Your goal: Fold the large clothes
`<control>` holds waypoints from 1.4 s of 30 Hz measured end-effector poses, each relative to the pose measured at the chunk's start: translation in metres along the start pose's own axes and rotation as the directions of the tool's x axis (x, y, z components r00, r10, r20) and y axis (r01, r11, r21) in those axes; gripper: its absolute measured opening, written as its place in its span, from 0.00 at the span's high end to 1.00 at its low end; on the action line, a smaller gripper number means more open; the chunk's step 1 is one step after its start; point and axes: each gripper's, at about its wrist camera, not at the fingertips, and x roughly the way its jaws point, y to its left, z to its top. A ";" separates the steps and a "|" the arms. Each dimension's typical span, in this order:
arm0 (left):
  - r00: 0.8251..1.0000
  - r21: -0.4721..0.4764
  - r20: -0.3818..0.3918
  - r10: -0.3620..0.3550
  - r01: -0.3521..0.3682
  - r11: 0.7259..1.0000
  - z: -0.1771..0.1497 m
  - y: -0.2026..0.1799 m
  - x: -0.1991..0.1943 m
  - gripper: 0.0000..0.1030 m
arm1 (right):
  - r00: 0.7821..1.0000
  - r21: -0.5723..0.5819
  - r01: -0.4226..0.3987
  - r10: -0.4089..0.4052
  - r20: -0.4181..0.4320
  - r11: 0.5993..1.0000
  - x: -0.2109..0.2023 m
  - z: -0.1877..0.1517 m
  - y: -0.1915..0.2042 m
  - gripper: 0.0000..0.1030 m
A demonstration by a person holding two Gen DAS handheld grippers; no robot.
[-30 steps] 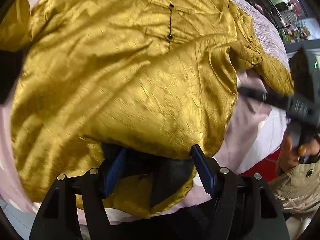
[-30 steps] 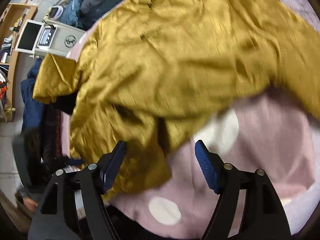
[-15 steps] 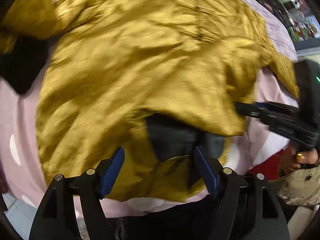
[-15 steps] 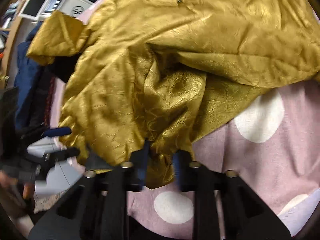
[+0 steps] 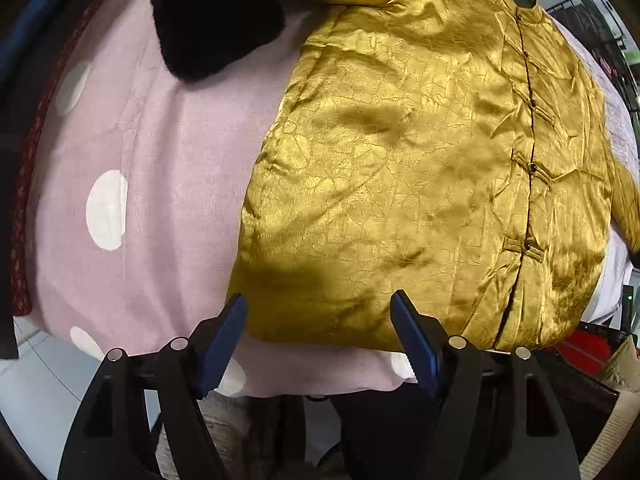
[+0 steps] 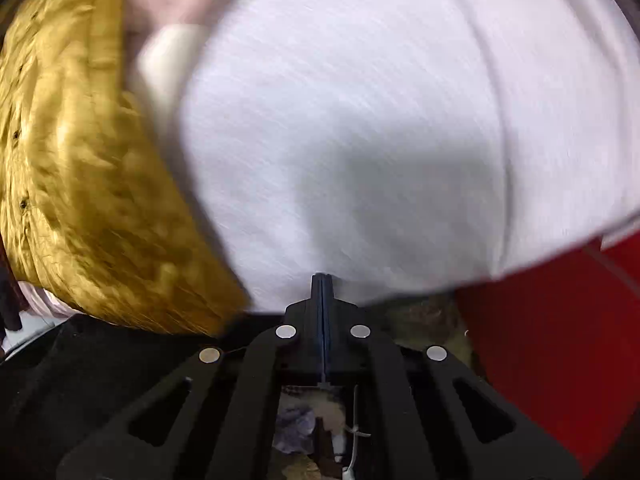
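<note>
A gold satin jacket (image 5: pixel 400 160) with a dark button placket lies spread front-up on the pink polka-dot bedcover (image 5: pixel 160 184). My left gripper (image 5: pixel 320 328) is open and empty, its blue pads just at the jacket's near hem. In the blurred right wrist view my right gripper (image 6: pixel 322 280) is shut with nothing between the pads, over a white sheet (image 6: pixel 360 120). The jacket's edge (image 6: pixel 80 200) lies to its left.
A black furry garment (image 5: pixel 216 20) lies at the back left of the bed. A dark red patterned cloth (image 5: pixel 24 184) runs along the bed's left edge. A red surface (image 6: pixel 560 320) sits below the white sheet at the right. A wire rack (image 5: pixel 592 28) stands far right.
The jacket now lies spread flat with its hem down. My left gripper has drawn back to the hem. My right gripper closed on a jacket fold, then swung right off the jacket, shut and empty.
</note>
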 end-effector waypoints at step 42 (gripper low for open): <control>0.970 0.195 0.168 -0.174 0.141 0.971 0.084 -0.201 0.007 0.19 | 0.760 0.072 -0.296 0.189 0.622 0.952 -0.142 0.086 0.025 0.23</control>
